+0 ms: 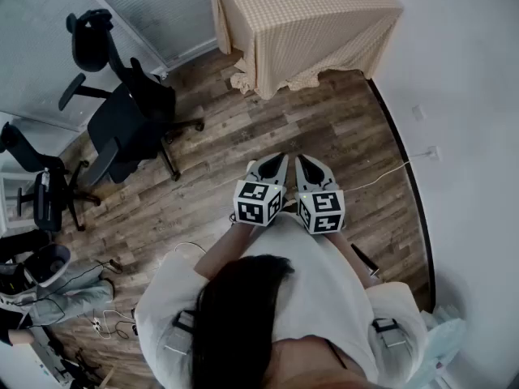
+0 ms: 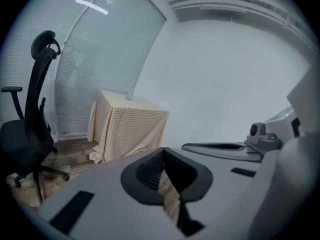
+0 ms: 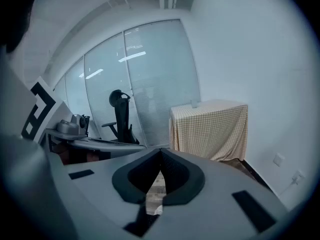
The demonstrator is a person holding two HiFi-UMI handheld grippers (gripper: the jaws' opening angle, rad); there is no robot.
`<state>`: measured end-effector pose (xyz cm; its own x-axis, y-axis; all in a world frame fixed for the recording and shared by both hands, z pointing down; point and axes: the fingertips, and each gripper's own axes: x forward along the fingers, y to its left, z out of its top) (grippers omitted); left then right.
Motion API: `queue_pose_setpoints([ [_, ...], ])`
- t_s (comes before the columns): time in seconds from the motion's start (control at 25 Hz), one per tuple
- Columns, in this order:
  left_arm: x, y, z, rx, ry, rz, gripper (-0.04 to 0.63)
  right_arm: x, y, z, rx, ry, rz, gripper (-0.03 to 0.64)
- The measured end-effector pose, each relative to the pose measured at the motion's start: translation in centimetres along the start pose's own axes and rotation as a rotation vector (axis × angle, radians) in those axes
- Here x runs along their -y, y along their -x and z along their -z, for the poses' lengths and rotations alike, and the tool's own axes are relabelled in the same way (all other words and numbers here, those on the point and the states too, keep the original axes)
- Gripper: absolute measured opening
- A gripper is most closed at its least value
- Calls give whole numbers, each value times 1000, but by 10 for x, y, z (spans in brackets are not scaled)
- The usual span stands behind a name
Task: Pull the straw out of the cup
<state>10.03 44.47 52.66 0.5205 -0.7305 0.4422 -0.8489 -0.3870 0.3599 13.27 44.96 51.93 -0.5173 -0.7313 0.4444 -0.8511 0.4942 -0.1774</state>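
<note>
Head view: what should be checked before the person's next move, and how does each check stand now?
1. Left gripper empty, shut: ok.
2. Right gripper empty, shut: ok.
3. Cup on table: ok.
4. Straw in cup: cannot tell, too small.
5. Table within reach: not ok, floor lies between.
6. Way to table free: ok, chairs stand aside at left.
</note>
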Motion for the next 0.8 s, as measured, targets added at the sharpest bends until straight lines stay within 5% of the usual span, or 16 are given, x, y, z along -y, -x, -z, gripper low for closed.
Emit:
queue_pose_setpoints([
  [0.8,-85,-48,-74,13,-46,52,9,8,-104,-52,25,-67,36,35],
])
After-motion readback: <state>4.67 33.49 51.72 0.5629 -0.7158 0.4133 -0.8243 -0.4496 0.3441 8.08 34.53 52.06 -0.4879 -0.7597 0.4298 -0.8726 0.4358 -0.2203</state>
